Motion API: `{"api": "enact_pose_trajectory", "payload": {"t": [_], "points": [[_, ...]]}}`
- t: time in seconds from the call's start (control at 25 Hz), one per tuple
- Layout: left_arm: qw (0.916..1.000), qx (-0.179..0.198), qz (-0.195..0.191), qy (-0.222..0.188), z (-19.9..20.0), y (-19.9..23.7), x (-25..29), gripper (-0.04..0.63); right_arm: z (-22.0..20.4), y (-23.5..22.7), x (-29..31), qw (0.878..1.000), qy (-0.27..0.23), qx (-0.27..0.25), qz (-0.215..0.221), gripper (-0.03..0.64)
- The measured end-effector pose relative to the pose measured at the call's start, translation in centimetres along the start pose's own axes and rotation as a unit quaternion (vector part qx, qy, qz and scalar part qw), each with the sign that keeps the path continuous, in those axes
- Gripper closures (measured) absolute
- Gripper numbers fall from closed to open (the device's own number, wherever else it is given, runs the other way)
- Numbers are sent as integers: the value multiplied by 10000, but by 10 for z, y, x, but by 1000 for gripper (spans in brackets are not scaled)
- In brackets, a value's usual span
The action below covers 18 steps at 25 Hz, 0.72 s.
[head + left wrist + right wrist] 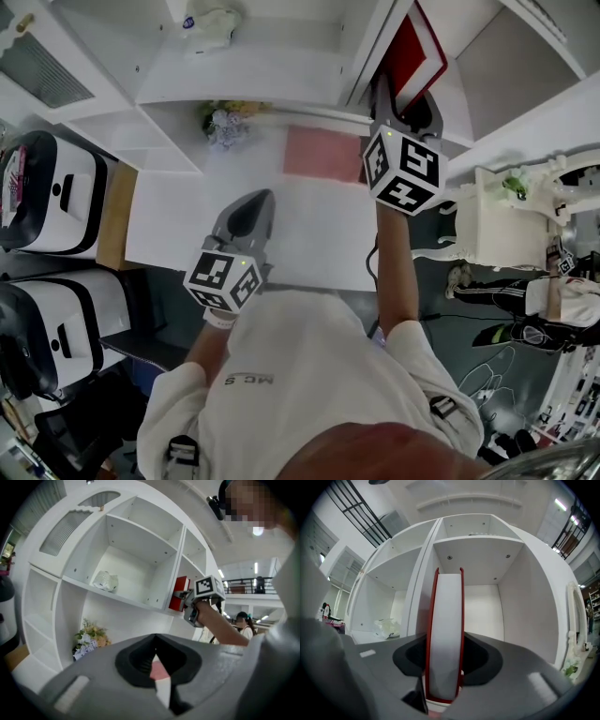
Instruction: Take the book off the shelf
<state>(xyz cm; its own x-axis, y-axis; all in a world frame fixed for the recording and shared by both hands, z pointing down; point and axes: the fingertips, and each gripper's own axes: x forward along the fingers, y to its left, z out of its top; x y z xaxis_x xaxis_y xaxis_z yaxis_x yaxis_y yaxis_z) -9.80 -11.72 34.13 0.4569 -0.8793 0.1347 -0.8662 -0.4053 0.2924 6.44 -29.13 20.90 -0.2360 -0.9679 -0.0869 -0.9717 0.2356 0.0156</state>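
Observation:
The red-covered book (412, 56) stands upright in the right-hand shelf compartment, leaning against the divider. My right gripper (405, 108) is raised to the shelf and shut on it. In the right gripper view the book (445, 634) fills the gap between the jaws, with its white page edge facing me and a red cover on each side. The left gripper view shows the book (178, 594) at the shelf edge, held by the other gripper. My left gripper (248, 211) hangs low in front of the cabinet, shut and holding nothing.
A white shelf unit (281, 70) has several compartments. A crumpled white bag (211, 28) lies in the middle one, and a small bunch of flowers (225, 122) stands below. A pink patch (323, 155) lies on the lower surface. A white ornate stand (497, 225) is to the right, black-and-white cases (47, 187) to the left.

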Motion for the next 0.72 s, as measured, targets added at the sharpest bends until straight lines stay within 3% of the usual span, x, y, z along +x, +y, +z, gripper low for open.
{"api": "enact_pose_trajectory", "payload": {"t": [0.72], "points": [[9990,-139,-355,227,-28,-30,5,595,-1,-10,-123,9995,-286,43,122,446]]}}
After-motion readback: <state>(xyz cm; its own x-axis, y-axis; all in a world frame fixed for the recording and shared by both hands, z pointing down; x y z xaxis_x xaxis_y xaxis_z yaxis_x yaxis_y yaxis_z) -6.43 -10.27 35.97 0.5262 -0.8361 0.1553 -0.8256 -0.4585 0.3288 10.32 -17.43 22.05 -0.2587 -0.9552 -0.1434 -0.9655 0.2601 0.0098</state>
